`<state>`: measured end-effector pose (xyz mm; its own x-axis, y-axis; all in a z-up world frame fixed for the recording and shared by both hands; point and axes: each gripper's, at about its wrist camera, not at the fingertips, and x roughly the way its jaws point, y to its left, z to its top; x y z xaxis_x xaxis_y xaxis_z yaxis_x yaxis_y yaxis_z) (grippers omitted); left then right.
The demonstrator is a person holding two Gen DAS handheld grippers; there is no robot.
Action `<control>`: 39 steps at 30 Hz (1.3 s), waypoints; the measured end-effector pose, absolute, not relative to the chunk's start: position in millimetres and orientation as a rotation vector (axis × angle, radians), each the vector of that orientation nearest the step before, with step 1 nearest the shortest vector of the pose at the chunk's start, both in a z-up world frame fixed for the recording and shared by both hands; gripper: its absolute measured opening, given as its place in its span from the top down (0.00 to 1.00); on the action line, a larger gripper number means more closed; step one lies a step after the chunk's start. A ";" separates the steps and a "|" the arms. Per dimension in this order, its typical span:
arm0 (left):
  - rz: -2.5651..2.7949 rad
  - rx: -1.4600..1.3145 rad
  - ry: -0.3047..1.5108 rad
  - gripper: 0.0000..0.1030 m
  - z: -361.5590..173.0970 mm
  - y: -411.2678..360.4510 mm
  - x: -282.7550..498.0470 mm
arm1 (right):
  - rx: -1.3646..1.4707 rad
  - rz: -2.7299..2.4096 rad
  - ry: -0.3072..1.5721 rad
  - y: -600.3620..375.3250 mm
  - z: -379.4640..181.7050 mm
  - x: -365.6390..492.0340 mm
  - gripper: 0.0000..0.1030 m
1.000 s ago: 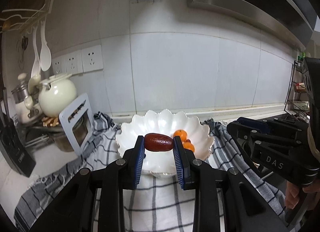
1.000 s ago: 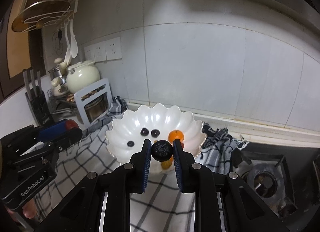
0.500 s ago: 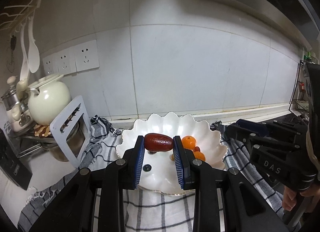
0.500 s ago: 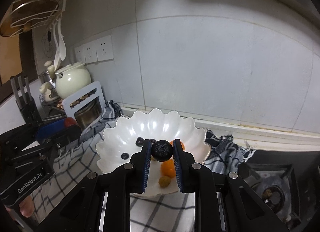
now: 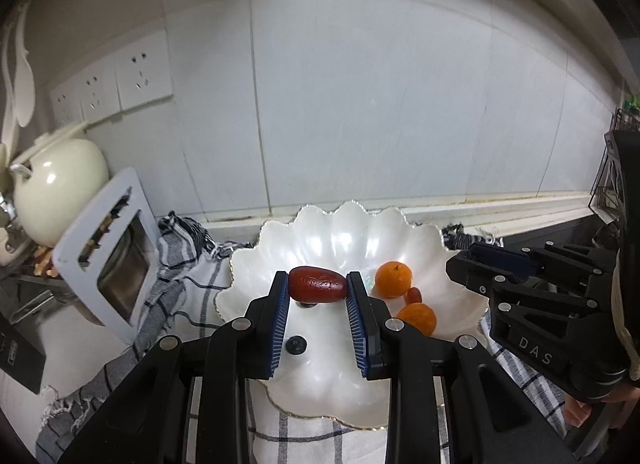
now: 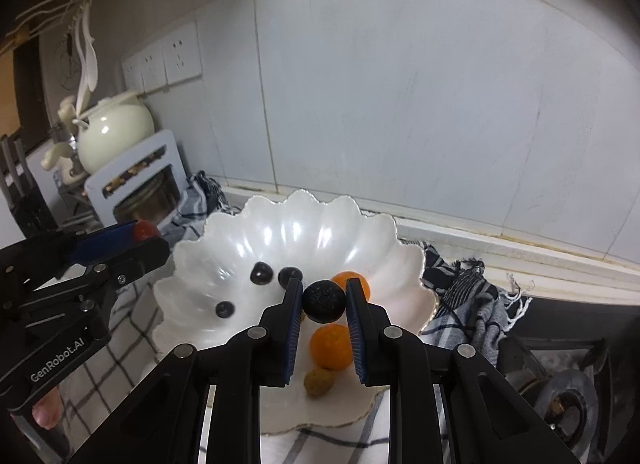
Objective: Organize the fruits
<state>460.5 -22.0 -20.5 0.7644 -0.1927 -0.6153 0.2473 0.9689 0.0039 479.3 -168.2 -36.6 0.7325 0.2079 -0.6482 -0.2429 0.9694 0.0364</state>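
My left gripper [image 5: 318,286] is shut on a dark red date [image 5: 317,284], held above the near part of the white scalloped bowl [image 5: 340,232]. My right gripper [image 6: 323,300] is shut on a round black fruit [image 6: 323,301] over the same bowl [image 6: 304,223]. In the bowl lie two small oranges [image 6: 331,346], three dark berries [image 6: 261,273] and a small brownish fruit [image 6: 319,382]. The left gripper also shows at the left of the right wrist view [image 6: 120,242], and the right gripper at the right of the left wrist view [image 5: 492,260].
The bowl stands on a checked cloth [image 5: 176,264] on the counter. A cream teapot [image 5: 56,183] and a white rack with a metal pot [image 5: 108,256] stand to the left. A gas burner [image 6: 568,396] lies to the right. The tiled wall is close behind.
Both grippers have moved forward and over the bowl, each still holding its fruit. The bowl now looks larger and closer in both views.
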 end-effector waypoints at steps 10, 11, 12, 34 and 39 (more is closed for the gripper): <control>-0.266 0.084 0.793 0.72 -55.7 -23.4 496.2 | -0.047 0.229 0.790 -167.7 -61.6 508.0 0.77; -0.268 0.086 0.804 0.72 -59.1 -23.5 499.0 | -0.050 0.223 0.796 -167.4 -63.9 509.7 0.77; -0.268 0.089 0.810 0.72 -61.0 -24.1 501.3 | -0.054 0.218 0.801 -167.1 -65.5 511.3 0.77; -0.155 0.116 0.748 0.23 -46.6 -5.6 484.2 | -0.061 0.080 0.779 -170.6 -58.7 488.3 0.40; -0.118 0.126 0.661 0.17 -23.3 -2.6 444.6 | -0.047 0.056 0.709 -176.5 -36.0 452.0 0.32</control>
<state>444.6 -2.6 -23.3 0.7829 -0.0693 -0.6182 0.1495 0.9856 0.0788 452.0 -176.5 -36.0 0.7578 0.0357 -0.6515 -0.0673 0.9974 -0.0237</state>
